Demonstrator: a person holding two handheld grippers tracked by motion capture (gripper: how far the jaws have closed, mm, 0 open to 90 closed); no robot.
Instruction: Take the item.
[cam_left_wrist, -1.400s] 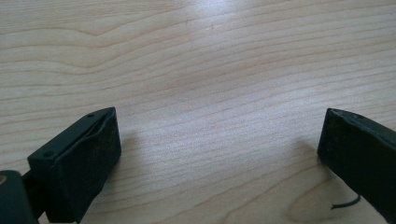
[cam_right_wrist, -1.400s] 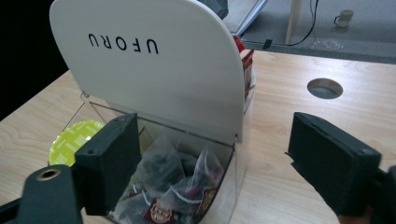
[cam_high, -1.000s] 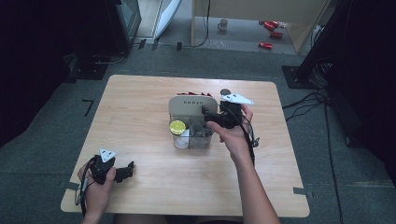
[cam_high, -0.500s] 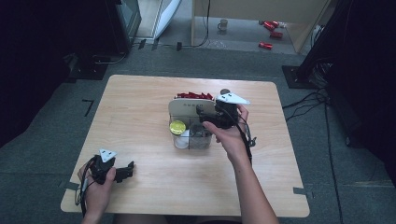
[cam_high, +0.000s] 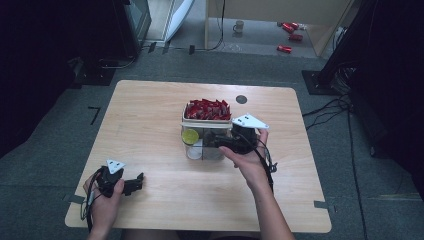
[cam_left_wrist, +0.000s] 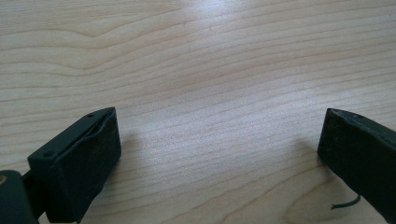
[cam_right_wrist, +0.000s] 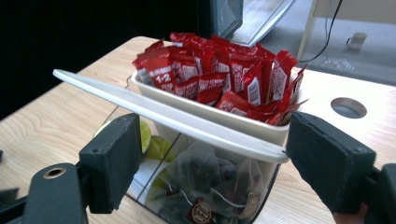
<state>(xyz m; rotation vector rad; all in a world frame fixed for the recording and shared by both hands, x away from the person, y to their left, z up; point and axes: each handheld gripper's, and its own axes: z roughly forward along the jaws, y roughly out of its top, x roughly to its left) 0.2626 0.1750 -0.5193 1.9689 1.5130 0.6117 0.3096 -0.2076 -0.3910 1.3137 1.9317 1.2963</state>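
A clear box (cam_high: 200, 150) stands mid-table, with a cream tray (cam_right_wrist: 243, 123) of several red sachets (cam_high: 207, 109) on its far part. Tea bags (cam_right_wrist: 205, 186) and a lime-green piece (cam_high: 190, 136) lie inside the box. A thin white lid edge (cam_right_wrist: 163, 114) slants across the box's front. My right gripper (cam_high: 209, 140) comes at the box from the right. In its own view the right gripper (cam_right_wrist: 222, 163) is open, with a jaw on each side of the box. My left gripper (cam_high: 134, 183) rests near the front left corner. Seen close, the left gripper (cam_left_wrist: 219, 154) is open over bare wood.
The wooden table (cam_high: 150, 115) has a round grommet hole (cam_high: 241, 99) behind the box. Bare wood spreads left of the box and along the front edge. A cable (cam_high: 267, 162) trails from the right gripper. On the floor beyond stand a mug (cam_high: 239, 26) and red cans (cam_high: 290, 37).
The cream cover that hid the red sachets has come off them, so they show fully. The right gripper drew back toward the near edge. The left gripper stayed put.
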